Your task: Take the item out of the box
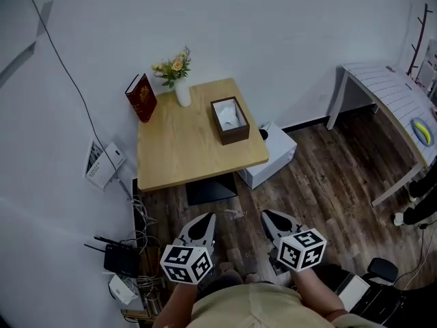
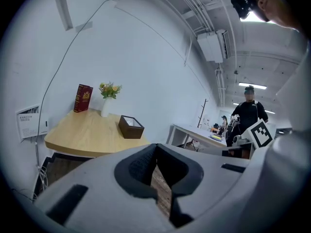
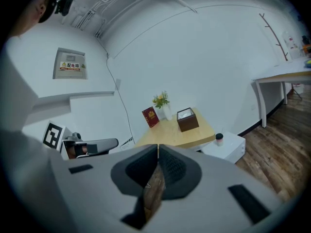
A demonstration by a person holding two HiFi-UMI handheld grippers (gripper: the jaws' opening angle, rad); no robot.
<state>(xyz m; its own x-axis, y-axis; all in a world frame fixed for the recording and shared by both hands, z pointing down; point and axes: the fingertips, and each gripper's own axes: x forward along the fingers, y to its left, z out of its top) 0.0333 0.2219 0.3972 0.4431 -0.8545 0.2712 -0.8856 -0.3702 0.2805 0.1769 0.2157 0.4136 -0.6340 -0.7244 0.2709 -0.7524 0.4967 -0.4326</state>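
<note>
A dark brown open box (image 1: 229,119) stands on the far right part of a wooden table (image 1: 184,152), with a white item (image 1: 229,120) lying inside it. The same box (image 2: 130,127) shows in the left gripper view and, small, as the box (image 3: 187,119) in the right gripper view. My left gripper (image 1: 203,227) and right gripper (image 1: 272,221) hang side by side close to my body, well short of the table. Both stand shut with nothing between their jaws.
On the table's far edge stand a red book (image 1: 141,98) and a white vase of flowers (image 1: 180,80). A white low box (image 1: 270,156) sits on the floor right of the table. Routers and cables (image 1: 116,262) lie at the left wall. A white desk (image 1: 392,101) is at the right.
</note>
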